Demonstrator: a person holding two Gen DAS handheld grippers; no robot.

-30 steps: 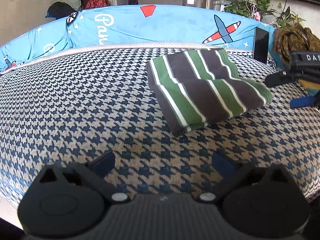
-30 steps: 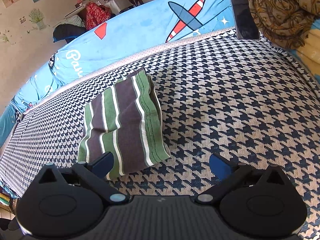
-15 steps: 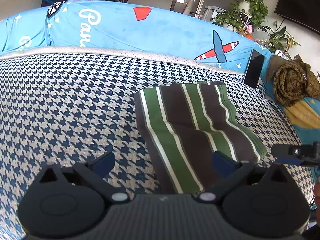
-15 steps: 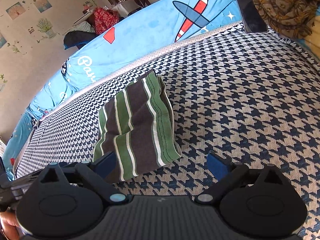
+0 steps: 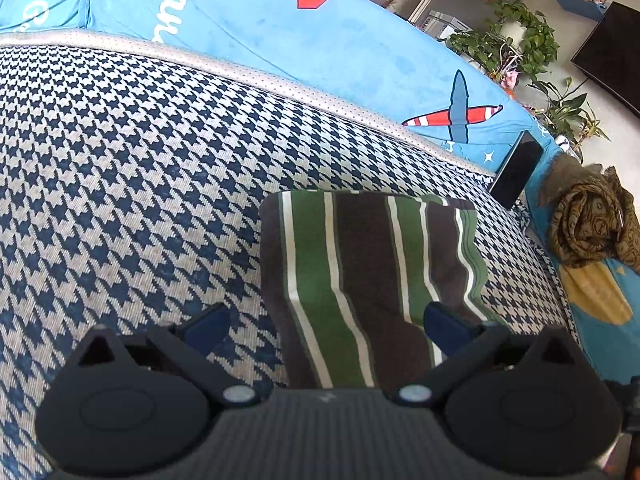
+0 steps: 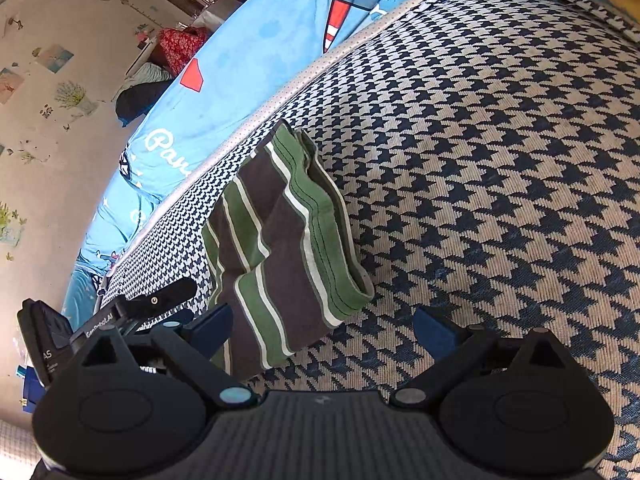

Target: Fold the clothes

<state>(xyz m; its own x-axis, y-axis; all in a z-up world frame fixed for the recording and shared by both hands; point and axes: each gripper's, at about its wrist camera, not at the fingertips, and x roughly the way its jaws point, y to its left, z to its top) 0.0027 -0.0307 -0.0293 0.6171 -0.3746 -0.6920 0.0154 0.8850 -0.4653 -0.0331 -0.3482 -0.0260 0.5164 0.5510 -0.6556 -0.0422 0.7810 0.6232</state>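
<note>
The left gripper [image 5: 324, 320] has closed in on the striped garment [image 5: 372, 280] over the last second — from well back across the houndstooth cover [image 5: 120, 168], it now hangs right over the garment's near end, one blue finger over bare cover and the other over the stripes. Its jaws stand wide apart and hold nothing. That approach suggests a grasp on the near edge, for one more fold or for carrying the bundle off; which of the two is unclear.

The garment lies folded into a compact oblong near the middle of the cover, just short of the blue airplane blanket [image 5: 320, 40]. In the left wrist view its long axis runs away from the gripper toward the blanket, stripes lengthwise, stacked hems on its right side.

The right gripper [image 6: 322, 330] has also drawn nearer and tilted — equally wide open and empty, its left finger near the garment's [image 6: 280, 240] near corner, the layered green edge facing it.
</note>
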